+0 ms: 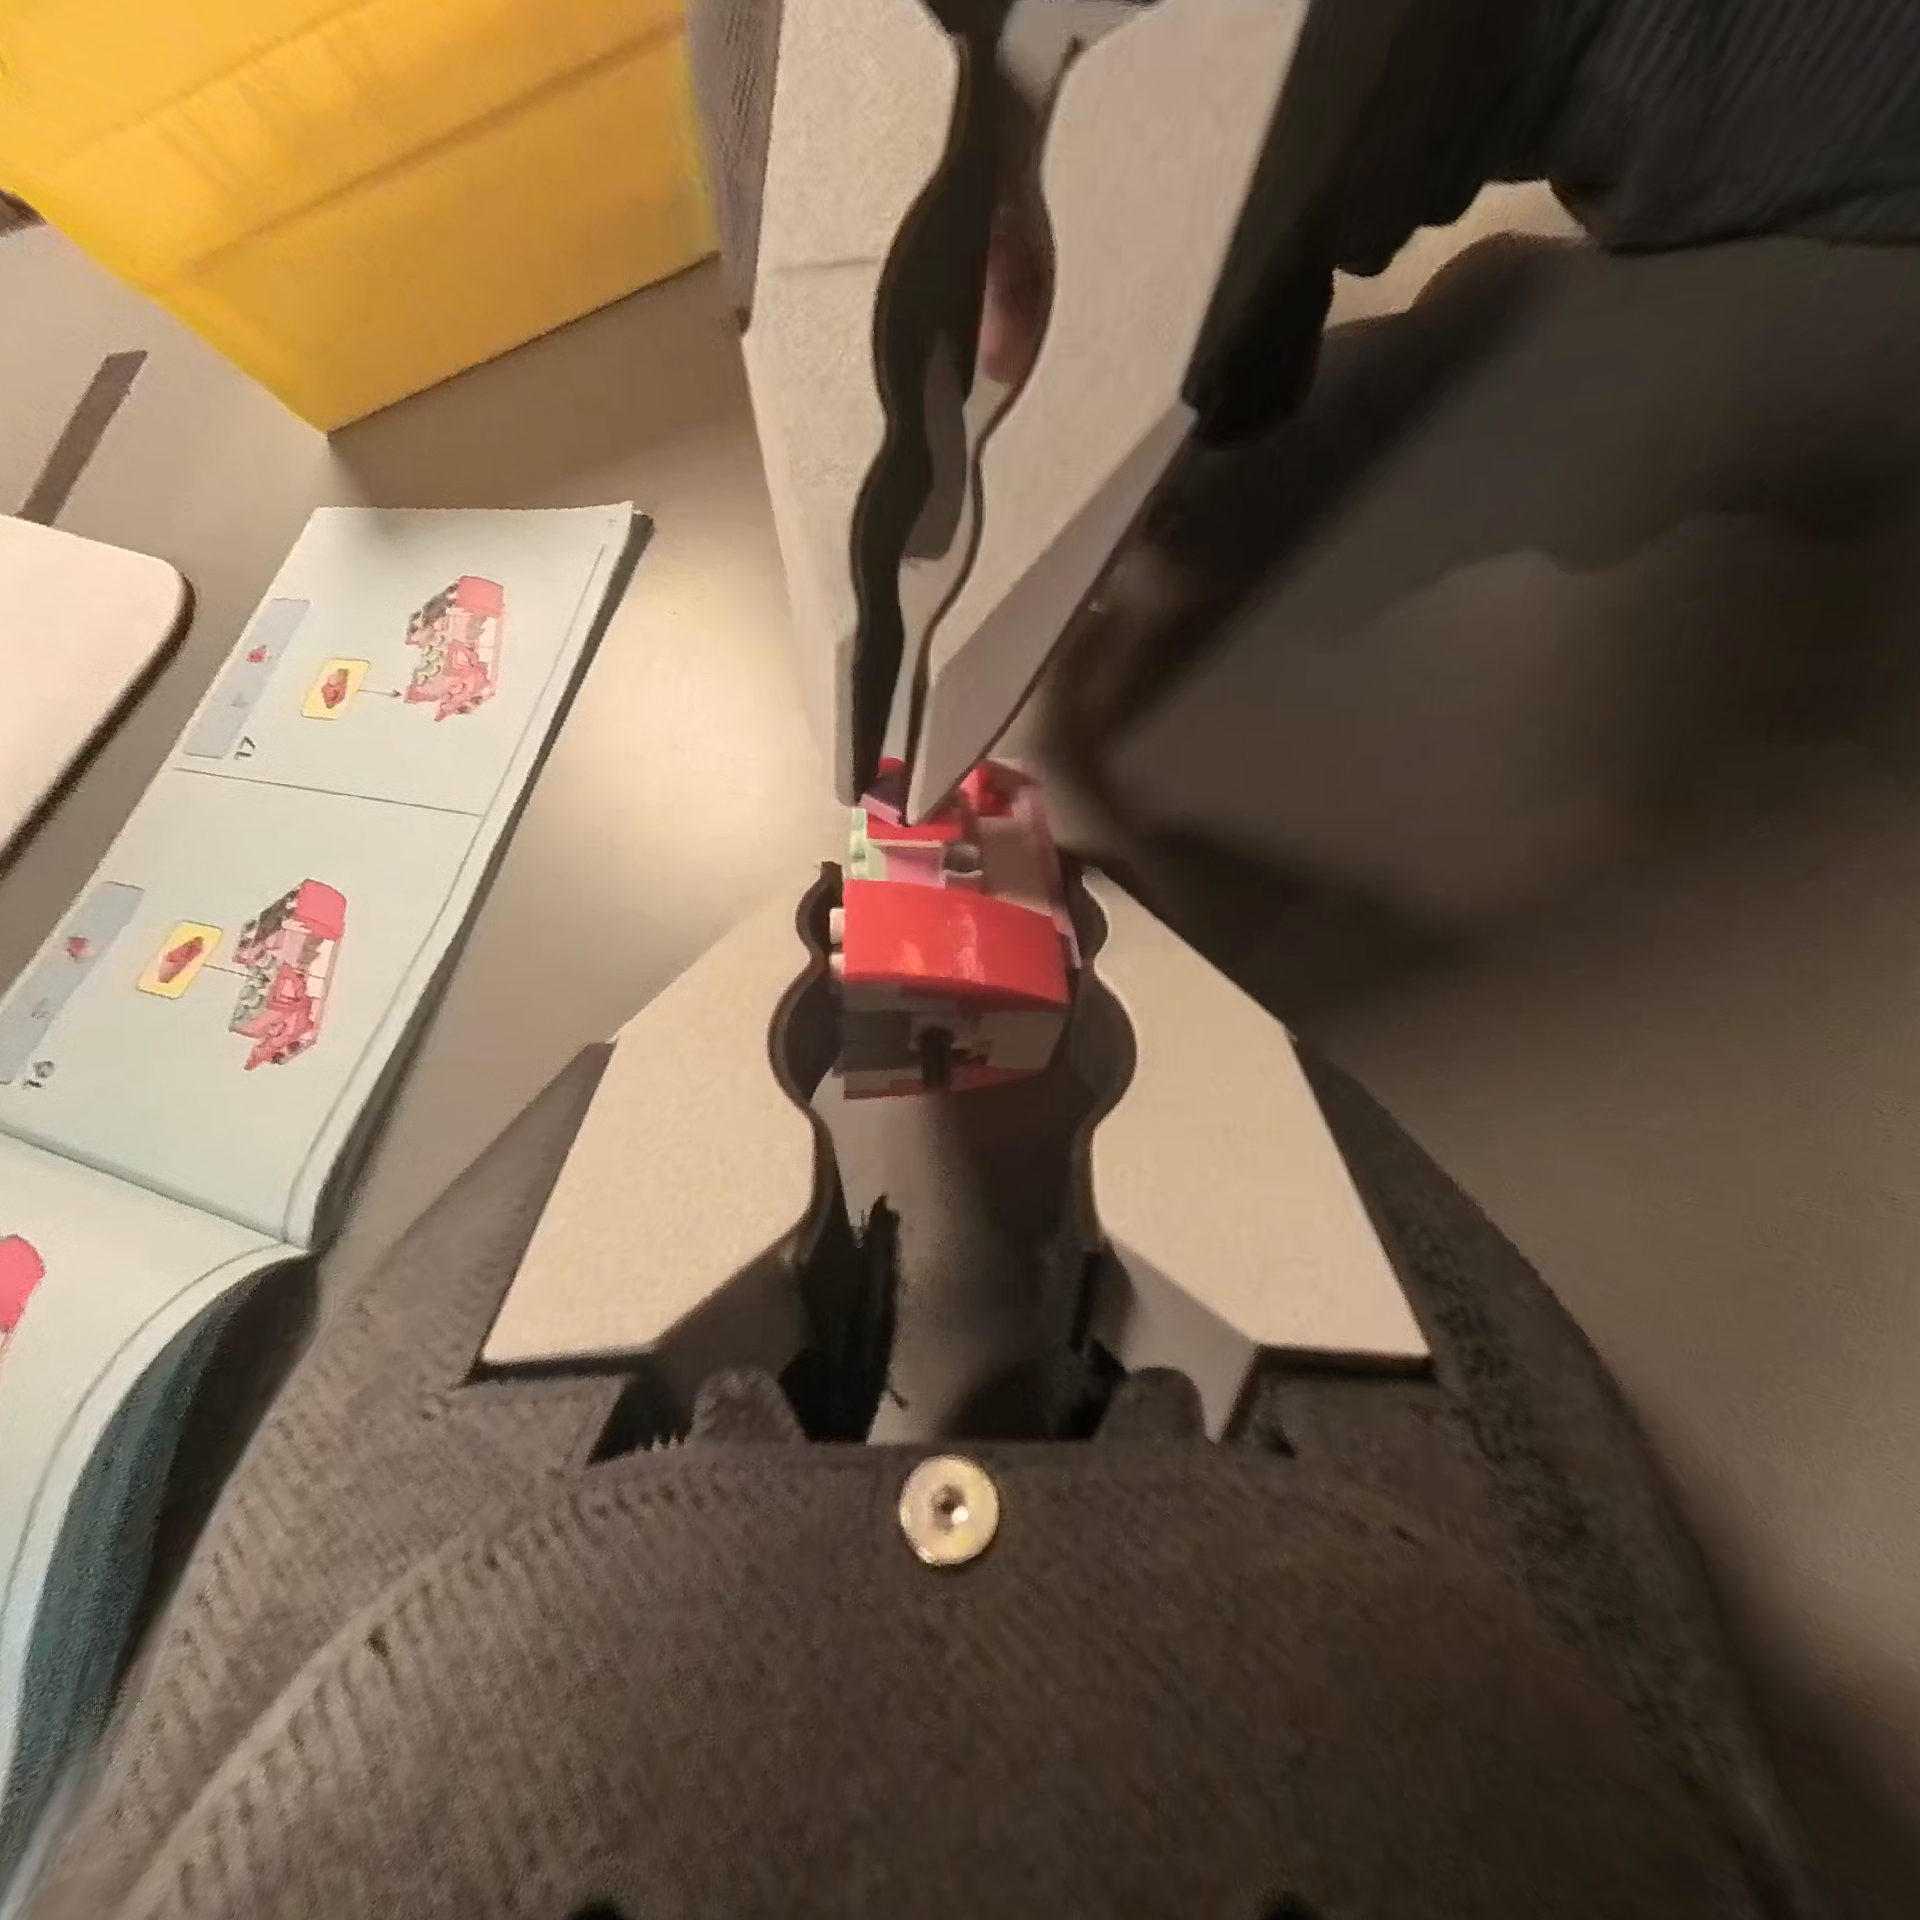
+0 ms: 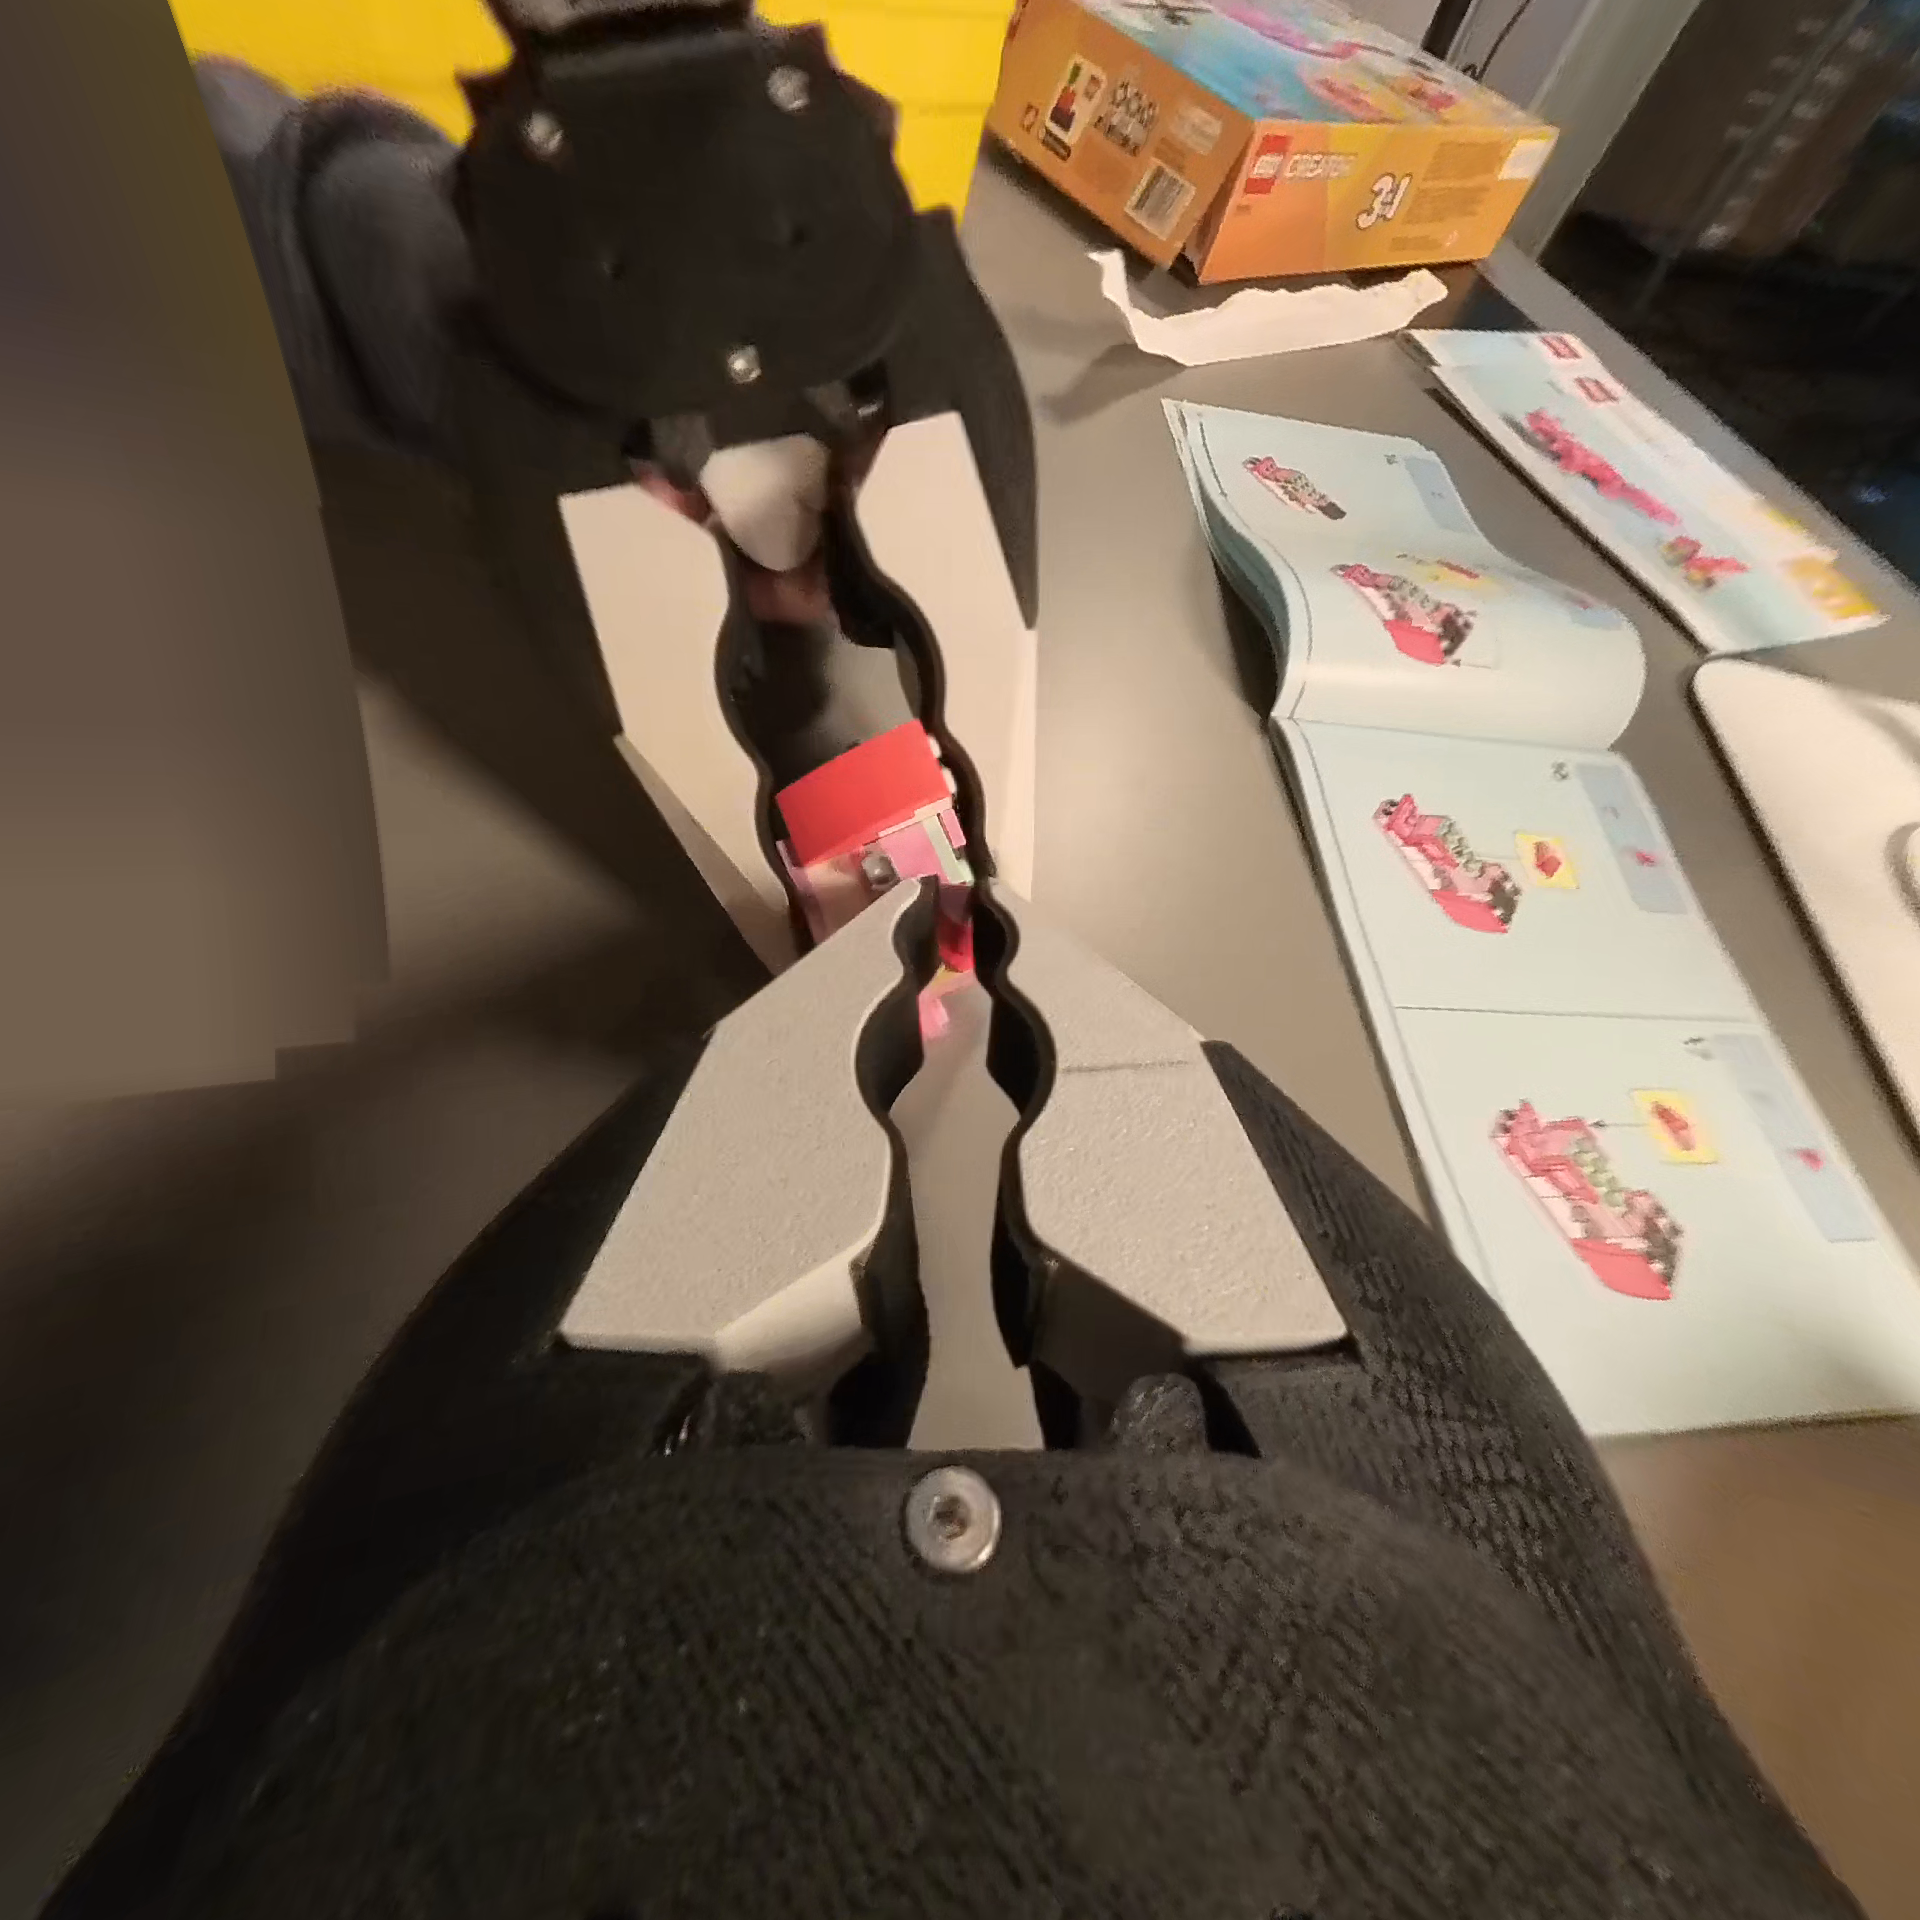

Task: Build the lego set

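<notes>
- While the left gripper (image 1: 951, 966) clamps a red and pink brick model (image 1: 951, 951) between its pads, centre frame above the bench (image 1: 1455, 1039), the right gripper (image 1: 896, 805) comes in from twelve o'clock, nearly closed, pinching a small pink piece (image 2: 948, 971) against the model's top.
- The model looks light, rigid and smooth; pieces could pop off, so its broad flat sides seem the safest hold.
- An open instruction booklet (image 1: 343, 883) lies at nine o'clock.
- An orange printed box (image 2: 1278, 156) sits at one o'clock in the right wrist view; its writing is left unread.
</notes>
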{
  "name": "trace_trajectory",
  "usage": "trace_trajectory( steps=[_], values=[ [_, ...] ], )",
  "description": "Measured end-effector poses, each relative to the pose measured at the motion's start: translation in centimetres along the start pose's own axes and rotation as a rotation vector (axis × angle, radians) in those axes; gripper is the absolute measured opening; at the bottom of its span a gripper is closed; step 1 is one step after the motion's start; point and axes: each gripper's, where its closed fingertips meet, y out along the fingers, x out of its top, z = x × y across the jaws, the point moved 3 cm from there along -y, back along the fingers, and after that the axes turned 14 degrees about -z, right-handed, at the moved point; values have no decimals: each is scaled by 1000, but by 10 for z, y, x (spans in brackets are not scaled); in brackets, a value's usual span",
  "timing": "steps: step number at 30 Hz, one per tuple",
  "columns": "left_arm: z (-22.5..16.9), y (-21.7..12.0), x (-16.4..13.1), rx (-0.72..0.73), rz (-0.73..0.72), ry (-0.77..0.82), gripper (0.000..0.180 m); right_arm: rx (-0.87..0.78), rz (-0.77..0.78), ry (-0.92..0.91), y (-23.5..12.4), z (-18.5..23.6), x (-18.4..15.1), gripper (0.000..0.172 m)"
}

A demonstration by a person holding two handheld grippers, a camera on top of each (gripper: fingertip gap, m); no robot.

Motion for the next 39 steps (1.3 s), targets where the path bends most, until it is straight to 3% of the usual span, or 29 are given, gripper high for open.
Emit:
trace_trajectory(
  steps=[4, 11, 17, 25, 39],
  values=[
    [-3, 1, -3, -30, 28, -60, 42, -11, 33, -95, 2, 3, 0, 4],
    [-5, 0, -5, -64, 42, -122, 42, -3, -93, -55, 0, 3, 12, 4],
    [-6, 0, -5, -82, 41, -134, 42, -3, -70, -6, -13, -3, 9, 4],
    [-21, -3, -3, -202, 26, -116, 42, 196, 39, 75, -19, 12, 6, 5],
    [-29, -6, -2, -284, 20, -126, 42, 484, 346, -33, -4, 22, 4, 5]
  ],
)
